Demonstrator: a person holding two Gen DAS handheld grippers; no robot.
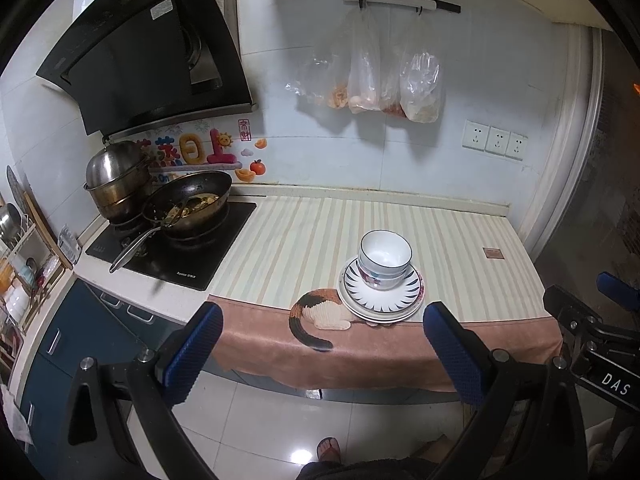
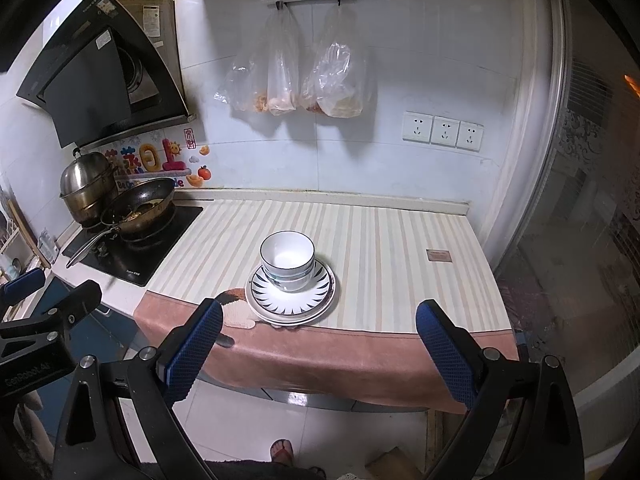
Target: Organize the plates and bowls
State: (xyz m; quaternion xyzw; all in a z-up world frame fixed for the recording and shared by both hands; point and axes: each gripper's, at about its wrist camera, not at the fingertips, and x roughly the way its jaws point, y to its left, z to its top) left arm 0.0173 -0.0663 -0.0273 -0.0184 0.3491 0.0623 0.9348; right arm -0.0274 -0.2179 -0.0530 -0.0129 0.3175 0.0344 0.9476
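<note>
Stacked white bowls (image 1: 385,259) (image 2: 287,261) sit nested on a stack of white plates (image 1: 382,301) (image 2: 291,300) with a dark ray pattern, near the front edge of the striped counter cloth (image 1: 304,240) (image 2: 384,248). My left gripper (image 1: 322,316) is open and held back from the counter, over the floor, with nothing between its blue pads. My right gripper (image 2: 320,314) is also open and empty, likewise short of the counter's front edge. The right gripper's body (image 1: 592,332) shows at the right of the left wrist view.
A hob (image 1: 172,244) at the left carries a frying pan (image 1: 192,204) with food and a steel pot (image 1: 116,184). Plastic bags (image 1: 380,76) hang on the wall. Wall sockets (image 2: 444,132) are at the right. A dish rack (image 1: 24,264) stands far left. A person's sandalled foot (image 2: 282,454) is below.
</note>
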